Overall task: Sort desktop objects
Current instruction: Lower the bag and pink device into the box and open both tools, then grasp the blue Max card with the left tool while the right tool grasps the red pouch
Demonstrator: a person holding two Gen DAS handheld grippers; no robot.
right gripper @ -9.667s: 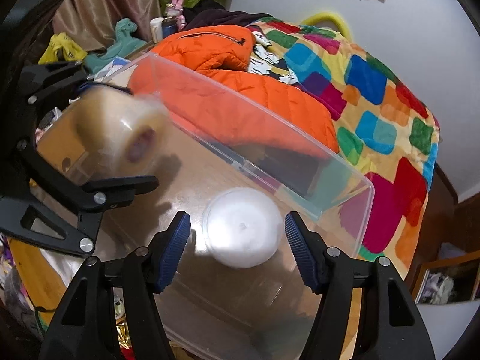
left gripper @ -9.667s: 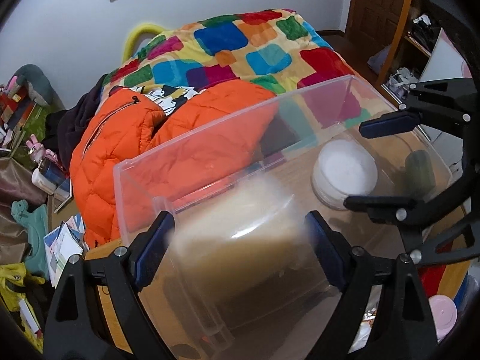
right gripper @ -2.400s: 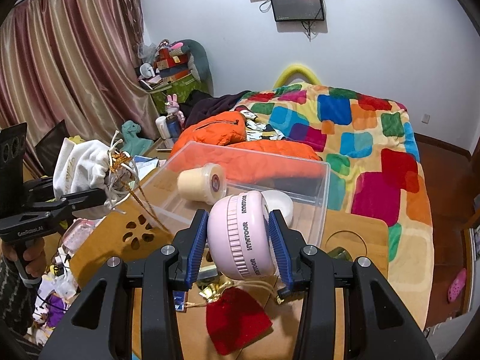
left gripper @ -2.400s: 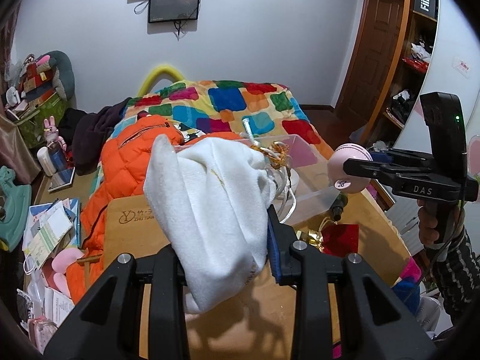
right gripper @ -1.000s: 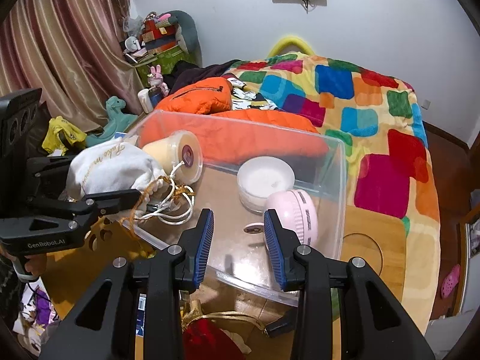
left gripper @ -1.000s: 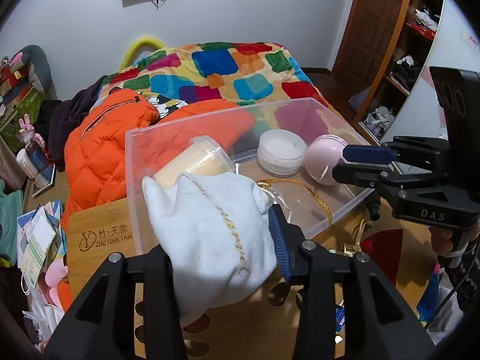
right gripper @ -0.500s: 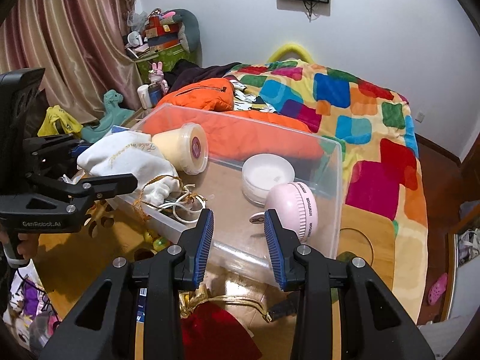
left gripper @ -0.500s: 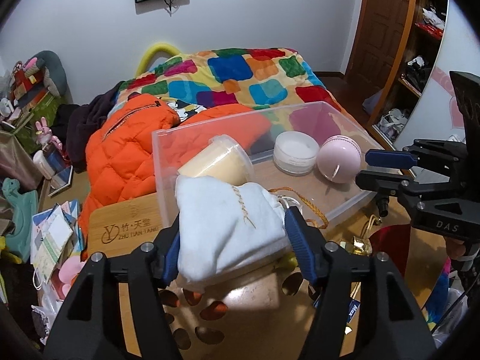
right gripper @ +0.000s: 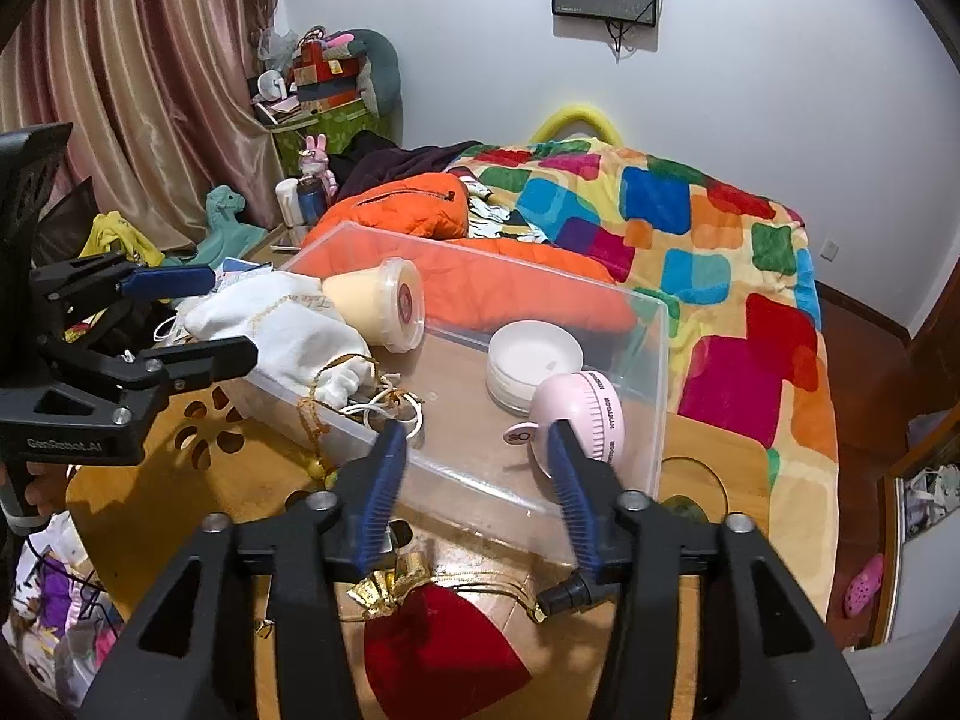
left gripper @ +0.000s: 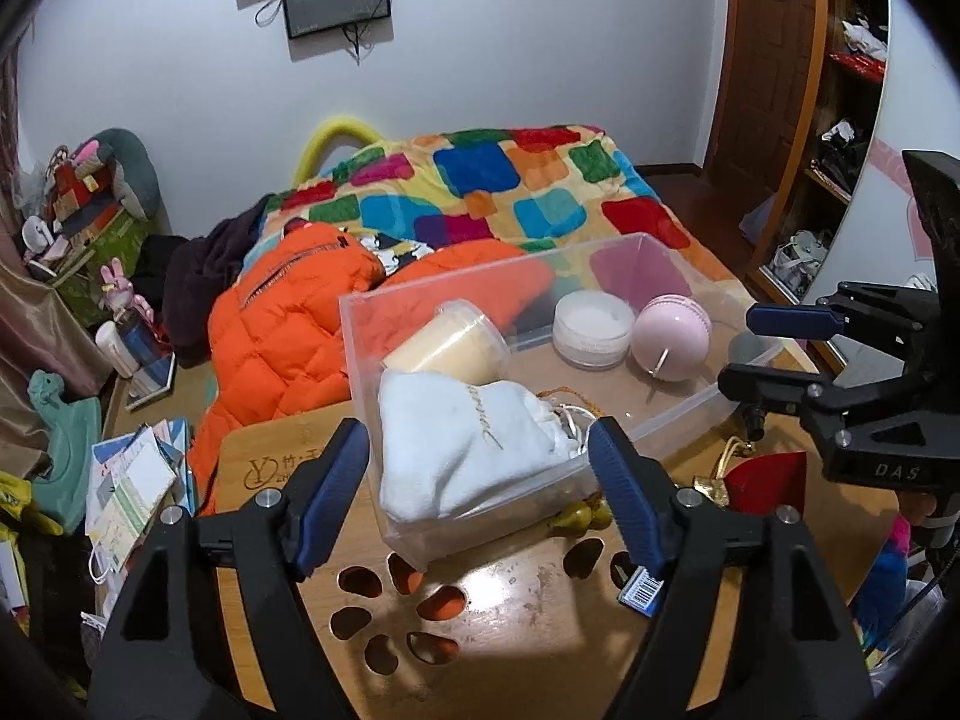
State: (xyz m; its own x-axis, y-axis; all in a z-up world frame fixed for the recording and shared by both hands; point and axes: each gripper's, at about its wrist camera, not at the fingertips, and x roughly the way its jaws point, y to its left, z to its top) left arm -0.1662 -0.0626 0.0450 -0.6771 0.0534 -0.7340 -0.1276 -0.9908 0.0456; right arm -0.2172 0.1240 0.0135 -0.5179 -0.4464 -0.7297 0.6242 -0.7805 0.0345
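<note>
A clear plastic bin point(left gripper: 678, 426) point(right gripper: 660, 360) stands on the wooden table point(left gripper: 540, 612). In it lie a white drawstring pouch point(left gripper: 462, 444) point(right gripper: 282, 324), a roll of tape point(left gripper: 444, 348) point(right gripper: 378, 306), a white round jar point(left gripper: 591, 330) point(right gripper: 531, 363) and a pink hand fan point(left gripper: 672, 339) point(right gripper: 585, 420). My left gripper point(left gripper: 477, 492) point(right gripper: 180, 318) is open and empty, just back from the pouch. My right gripper point(right gripper: 474, 480) point(left gripper: 774, 348) is open and empty at the bin's near wall.
A red velvet pouch point(right gripper: 438, 648) point(left gripper: 762, 480) with gold cord lies on the table before the bin, with a small barcoded card point(left gripper: 642, 591) nearby. An orange jacket point(left gripper: 282, 336) and a patchwork bed point(right gripper: 690, 222) lie behind the table. Clutter fills the floor at left.
My left gripper has opened and let the white pouch down in the bin, then drawn back. The right gripper, which dropped the pink fan earlier, has backed off slightly.
</note>
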